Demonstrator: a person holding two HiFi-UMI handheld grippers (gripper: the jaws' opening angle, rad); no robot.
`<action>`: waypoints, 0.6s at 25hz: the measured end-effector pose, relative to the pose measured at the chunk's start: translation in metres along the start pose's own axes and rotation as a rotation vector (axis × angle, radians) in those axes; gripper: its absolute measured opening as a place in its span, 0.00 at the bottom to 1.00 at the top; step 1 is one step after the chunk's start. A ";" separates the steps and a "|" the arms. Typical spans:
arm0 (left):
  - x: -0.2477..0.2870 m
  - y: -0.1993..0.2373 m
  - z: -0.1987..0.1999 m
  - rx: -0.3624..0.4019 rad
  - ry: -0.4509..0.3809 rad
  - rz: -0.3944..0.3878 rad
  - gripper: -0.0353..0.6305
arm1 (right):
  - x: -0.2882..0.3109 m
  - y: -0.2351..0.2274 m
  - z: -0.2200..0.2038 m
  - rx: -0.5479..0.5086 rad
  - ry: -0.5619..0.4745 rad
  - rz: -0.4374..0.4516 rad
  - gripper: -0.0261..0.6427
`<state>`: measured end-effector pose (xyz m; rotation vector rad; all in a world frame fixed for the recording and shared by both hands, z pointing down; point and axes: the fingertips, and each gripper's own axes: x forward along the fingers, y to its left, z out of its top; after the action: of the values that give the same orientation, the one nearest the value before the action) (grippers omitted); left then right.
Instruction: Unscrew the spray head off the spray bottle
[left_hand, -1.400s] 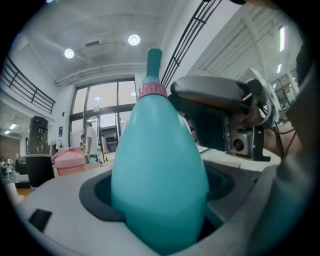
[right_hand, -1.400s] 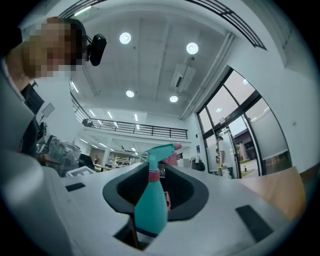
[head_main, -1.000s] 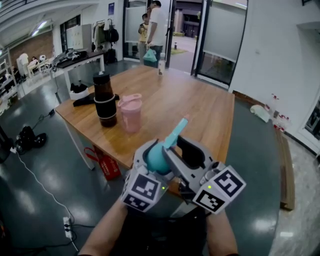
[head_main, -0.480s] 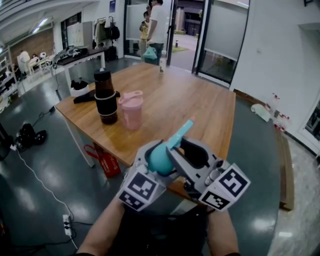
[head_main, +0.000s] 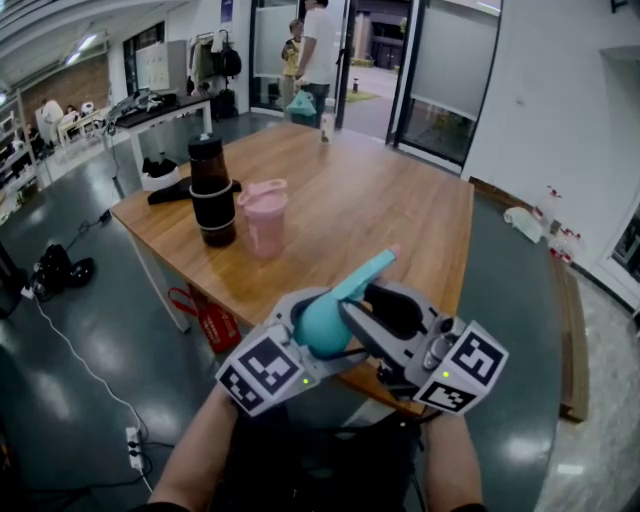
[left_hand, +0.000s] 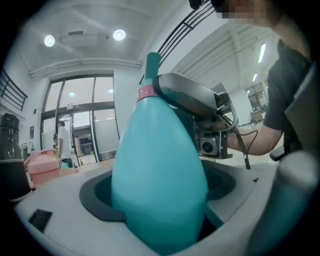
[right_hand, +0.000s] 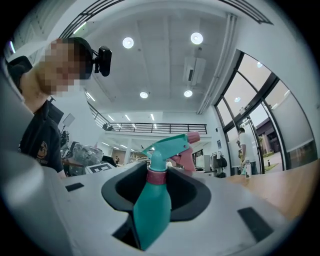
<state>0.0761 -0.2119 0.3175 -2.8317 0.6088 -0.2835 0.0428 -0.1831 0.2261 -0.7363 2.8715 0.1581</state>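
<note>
Bottle (head_main: 322, 320) is held aloft, tilted, near the tabletop's (head_main: 370, 215) edge, its body pinched in the left tool (left_hand: 159, 220). The right tool (right_hand: 156, 192), jaws just closing, clamps the pink collar (right_hand: 156, 177). A weak grip on the smooth body could let it spin instead of unscrewing.

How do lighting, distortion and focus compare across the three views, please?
Head view: even light, glossy floor reflections, edges bowed. Left gripper view: strong fisheye with black corners, spray bottle looming large and slightly soft, ceiling lamps flaring. Right gripper view: same fisheye, bottle sharper, bright lamps overhead.
</note>
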 end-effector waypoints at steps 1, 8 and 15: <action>0.000 -0.001 0.000 0.000 0.002 -0.015 0.72 | -0.001 0.000 0.000 0.003 -0.002 0.013 0.24; -0.006 -0.025 0.008 -0.027 -0.042 -0.226 0.72 | -0.007 0.012 0.005 0.010 -0.005 0.178 0.24; -0.011 -0.044 0.012 -0.009 -0.065 -0.354 0.72 | -0.017 0.023 0.008 0.051 -0.035 0.342 0.24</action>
<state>0.0859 -0.1663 0.3165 -2.9312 0.0920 -0.2468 0.0476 -0.1541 0.2225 -0.2262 2.9314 0.1380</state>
